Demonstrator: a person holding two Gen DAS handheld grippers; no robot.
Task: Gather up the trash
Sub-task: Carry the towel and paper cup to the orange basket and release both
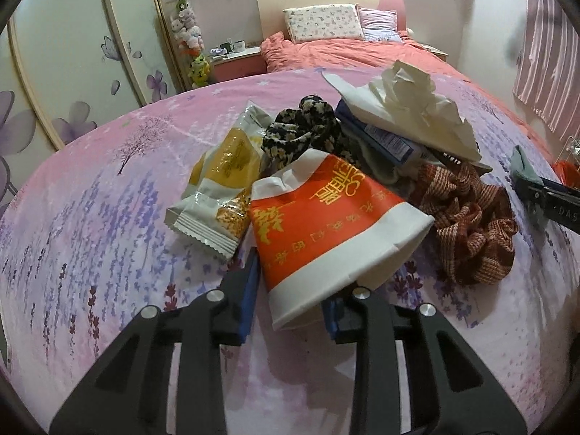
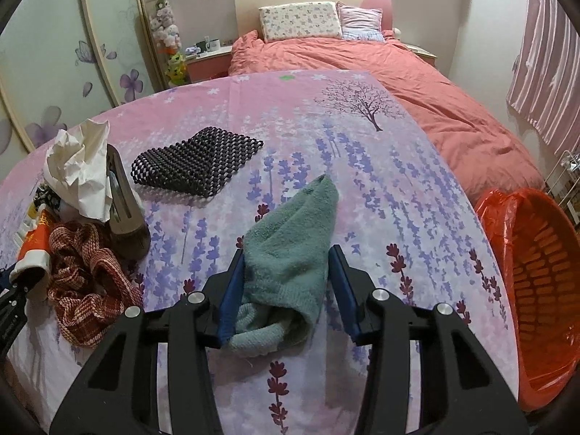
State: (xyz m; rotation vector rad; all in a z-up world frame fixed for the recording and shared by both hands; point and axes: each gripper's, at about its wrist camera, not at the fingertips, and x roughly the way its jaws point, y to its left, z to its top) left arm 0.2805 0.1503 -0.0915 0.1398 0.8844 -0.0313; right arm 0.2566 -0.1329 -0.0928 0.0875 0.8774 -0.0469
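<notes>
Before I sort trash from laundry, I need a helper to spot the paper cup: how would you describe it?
On the lavender-print sheet, look at the clutter pile. At its front lies a tipped-over paper cup, beside a yellow snack packet. It alone is orange with gold characters and white bands.

Left gripper [image 1: 290, 301] low centre, jaws closed on the white base of a crushed red-and-white paper cup [image 1: 326, 224]. Cup lies tilted on the lavender-print tabletop [image 1: 90, 217]. Snack wrapper [image 1: 217, 188] touches it at 10 o'clock. Black floral cloth [image 1: 304, 130] at 12. Crumpled tissue [image 1: 409, 105] sits on a blue carton [image 1: 380, 134] at 1. Red knit cloth [image 1: 471, 217] at 3.
</notes>
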